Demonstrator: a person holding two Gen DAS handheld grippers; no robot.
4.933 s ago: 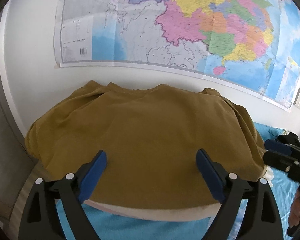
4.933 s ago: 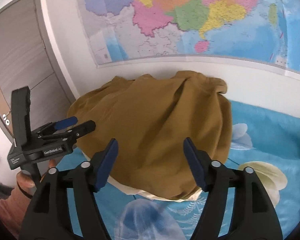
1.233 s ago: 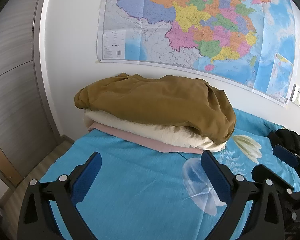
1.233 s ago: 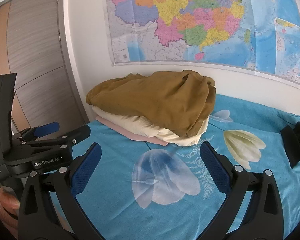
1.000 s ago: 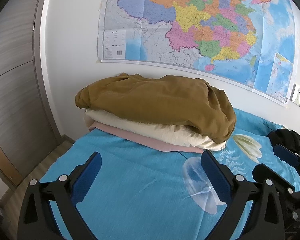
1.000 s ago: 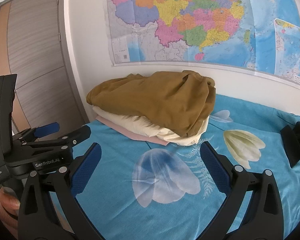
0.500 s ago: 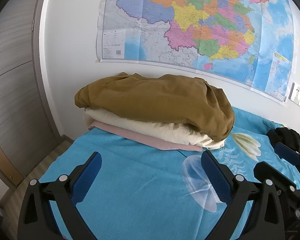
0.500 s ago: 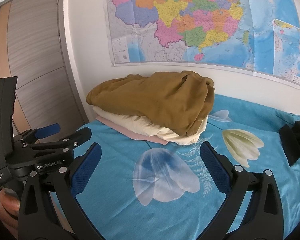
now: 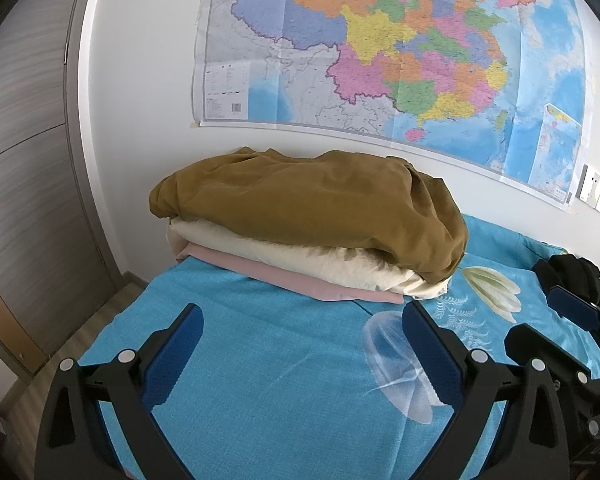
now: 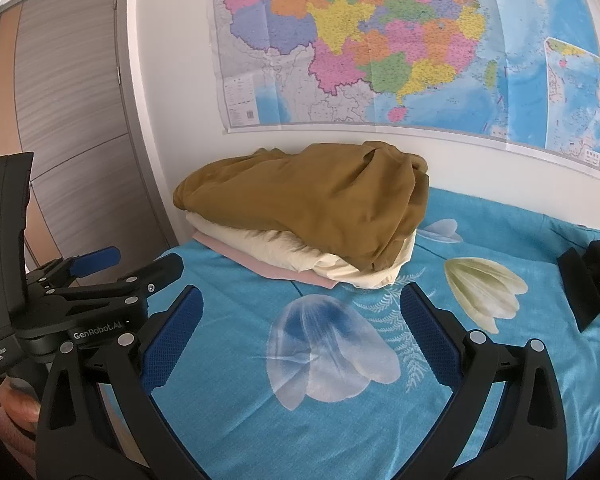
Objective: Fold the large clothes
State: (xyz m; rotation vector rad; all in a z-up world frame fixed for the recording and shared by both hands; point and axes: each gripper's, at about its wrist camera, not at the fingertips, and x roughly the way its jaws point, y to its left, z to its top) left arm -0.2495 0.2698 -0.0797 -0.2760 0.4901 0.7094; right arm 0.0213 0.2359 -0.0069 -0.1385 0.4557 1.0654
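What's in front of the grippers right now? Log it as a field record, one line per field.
surface: blue floral bedsheet
stack top: mustard-brown garment, loosely folded
stack middle: cream garment
stack bottom: pink garment, flat
stack position: at the wall end of the bed, below the wall map
left gripper: open, holding nothing, short of the stack
right gripper: open, holding nothing, short of the stack
other: dark item on the sheet to the right

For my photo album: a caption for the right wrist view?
Open right gripper facing stacked folded clothes, brown garment on top, on a blue floral bedspread.
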